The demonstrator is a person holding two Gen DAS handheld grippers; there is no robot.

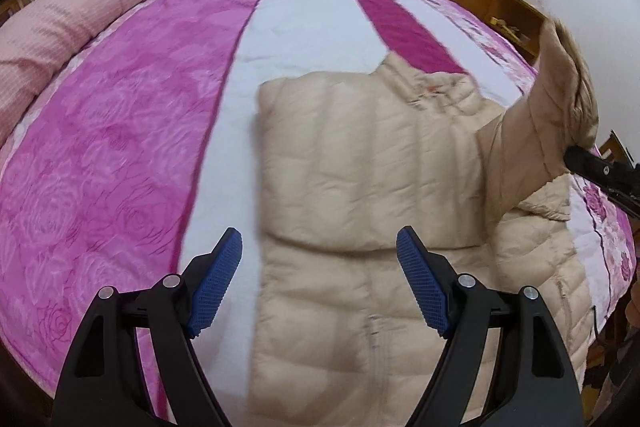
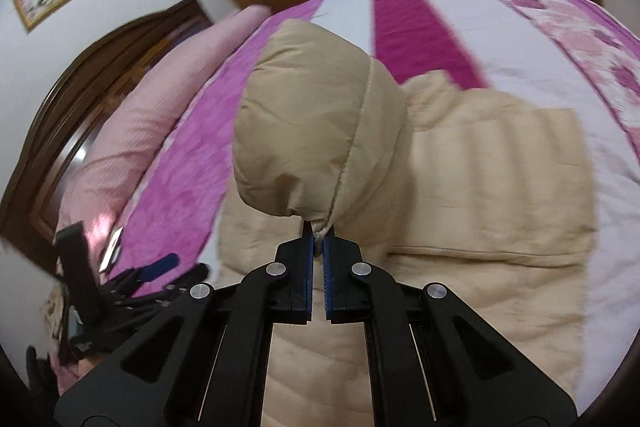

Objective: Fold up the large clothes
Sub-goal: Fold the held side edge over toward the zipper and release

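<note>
Already the left side of the jacket (image 1: 360,147), mid-bed (image 1: 120,147), looks folded in; right gripper (image 2: 319,239), clamped on the sleeve (image 2: 312,131), lifts it. Left gripper (image 1: 320,247) hovers wide open, empty.

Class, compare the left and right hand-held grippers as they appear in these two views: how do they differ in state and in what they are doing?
The left hand-held gripper is wide open and grips nothing; the right hand-held gripper is shut on the sleeve. The left one is above the beige jacket, which lies on the bed; the right one holds its sleeve up off the jacket. Both have black arms and blue pads.
</note>
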